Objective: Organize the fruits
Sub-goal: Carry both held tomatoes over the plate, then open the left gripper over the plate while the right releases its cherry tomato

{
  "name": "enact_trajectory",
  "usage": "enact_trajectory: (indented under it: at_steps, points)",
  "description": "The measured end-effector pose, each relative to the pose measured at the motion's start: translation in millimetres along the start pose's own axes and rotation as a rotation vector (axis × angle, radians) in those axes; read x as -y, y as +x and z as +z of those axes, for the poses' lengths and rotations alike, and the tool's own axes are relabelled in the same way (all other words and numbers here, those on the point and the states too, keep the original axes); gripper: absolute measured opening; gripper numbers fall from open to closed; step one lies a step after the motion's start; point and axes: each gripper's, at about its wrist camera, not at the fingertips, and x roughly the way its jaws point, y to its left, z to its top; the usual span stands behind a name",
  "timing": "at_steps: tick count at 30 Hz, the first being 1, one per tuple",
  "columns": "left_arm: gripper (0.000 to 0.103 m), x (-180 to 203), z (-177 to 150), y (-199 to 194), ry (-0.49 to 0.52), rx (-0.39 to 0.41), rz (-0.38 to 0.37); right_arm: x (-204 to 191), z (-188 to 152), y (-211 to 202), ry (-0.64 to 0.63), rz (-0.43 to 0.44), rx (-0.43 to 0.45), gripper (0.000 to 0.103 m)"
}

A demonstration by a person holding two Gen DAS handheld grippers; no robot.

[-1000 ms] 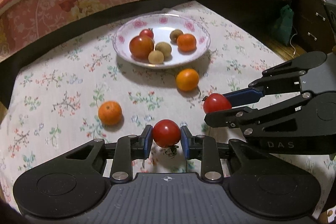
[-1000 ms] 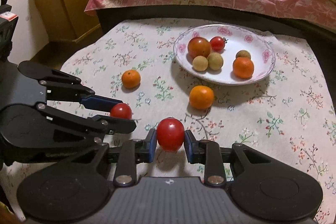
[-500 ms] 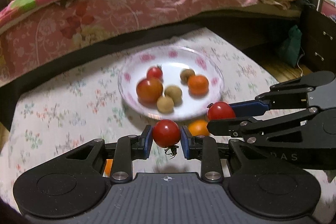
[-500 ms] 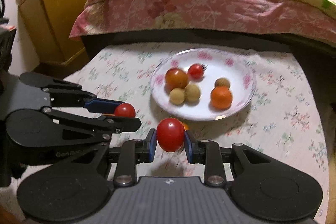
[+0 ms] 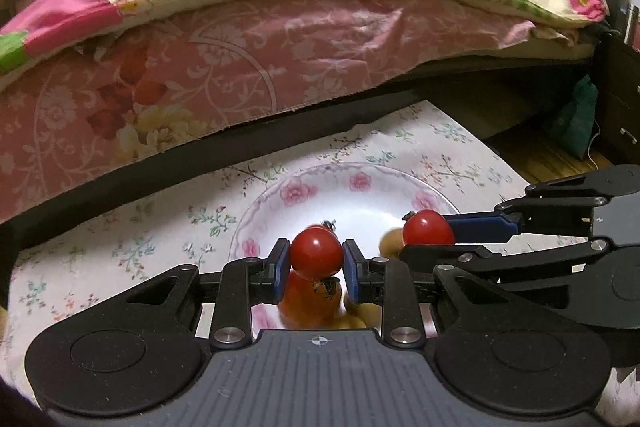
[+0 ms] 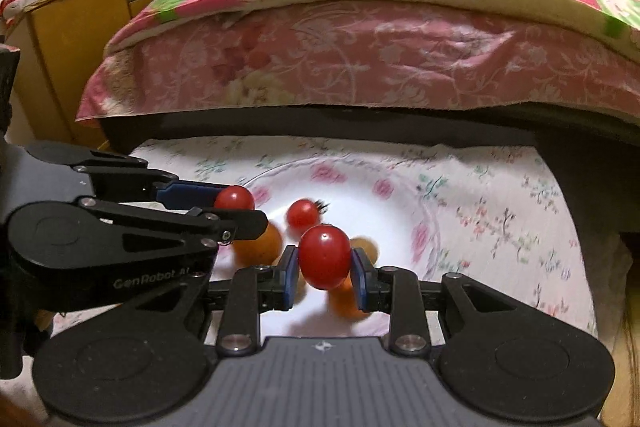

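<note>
My left gripper point(image 5: 316, 254) is shut on a small red tomato point(image 5: 316, 251), held over the near side of the white floral plate point(image 5: 360, 187). My right gripper point(image 6: 325, 259) is shut on another red tomato point(image 6: 324, 257), also above the plate point(image 6: 360, 183). Each gripper shows in the other's view with its tomato: the right gripper point(image 5: 428, 233) at the right, the left gripper point(image 6: 236, 201) at the left. On the plate lie a small red tomato point(image 6: 302, 213), a larger orange-red tomato point(image 6: 256, 243), an orange point(image 6: 344, 301) and brown round fruits, partly hidden by the fingers.
The plate sits on a floral tablecloth point(image 5: 140, 235). A bed with a pink sheet point(image 5: 240, 43) and a dark frame rises right behind the table. A yellow wooden cabinet point(image 6: 60, 39) stands at the left, dark furniture point(image 5: 616, 99) at the right.
Both grippers have carried their tomatoes forward across the table to above the plate. The loose oranges on the cloth have dropped out of view behind the grippers.
</note>
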Motion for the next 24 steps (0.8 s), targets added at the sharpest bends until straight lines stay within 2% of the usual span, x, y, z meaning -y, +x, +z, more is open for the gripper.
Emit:
enact_trajectory:
  at_steps: [12, 24]
  points:
    - [0.035, -15.0, 7.7, 28.1, -0.04, -0.044, -0.012, 12.0, 16.2, 36.8, -0.025, -0.038, -0.009, 0.028]
    - [0.039, -17.6, 10.1, 31.2, -0.054, -0.047, 0.006, 16.0, 18.5, 43.7, -0.021, -0.041, -0.015, 0.029]
